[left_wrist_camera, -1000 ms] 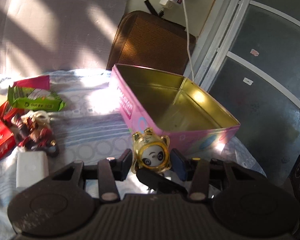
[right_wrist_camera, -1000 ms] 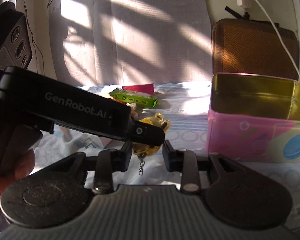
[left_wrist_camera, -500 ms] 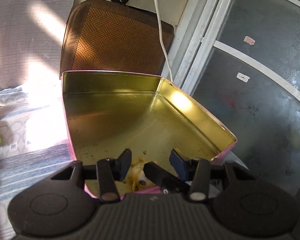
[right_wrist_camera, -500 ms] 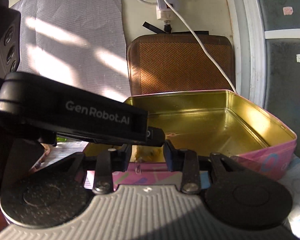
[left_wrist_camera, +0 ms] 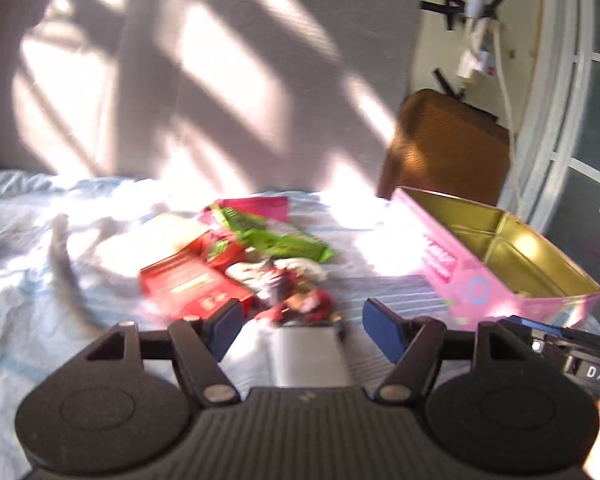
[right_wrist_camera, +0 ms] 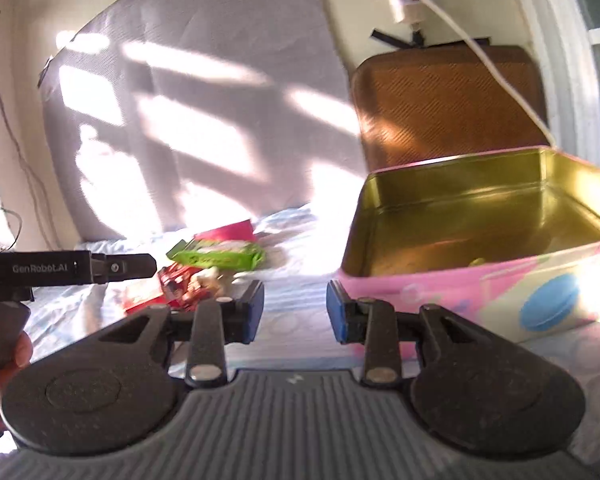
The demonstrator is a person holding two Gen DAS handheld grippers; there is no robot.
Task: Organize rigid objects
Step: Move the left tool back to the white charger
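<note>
A pink tin box with a gold inside (left_wrist_camera: pixel 496 268) stands open on the bed at the right; in the right wrist view (right_wrist_camera: pixel 480 236) a small yellow thing lies in it. My left gripper (left_wrist_camera: pixel 303 326) is open and empty, above a white flat block (left_wrist_camera: pixel 308 356) and just short of a pile of a red box (left_wrist_camera: pixel 188 288), a green packet (left_wrist_camera: pixel 276 240) and a small red figure (left_wrist_camera: pixel 304 304). My right gripper (right_wrist_camera: pixel 295 311) is open and empty, left of the tin's near corner. The left gripper's body (right_wrist_camera: pixel 60 270) shows at its left.
A brown woven cushion (left_wrist_camera: pixel 448 148) leans on the wall behind the tin, under a white cable (right_wrist_camera: pixel 492 60). A grey padded headboard (left_wrist_camera: pixel 180 80) backs the bed. The light blue sheet (left_wrist_camera: pixel 40 248) is rumpled at the left. A glass door (left_wrist_camera: pixel 592 160) stands at the right.
The yellow toy left my gripper over the tin. Both grippers opened and pulled back from it; the left one swung left toward the pile.
</note>
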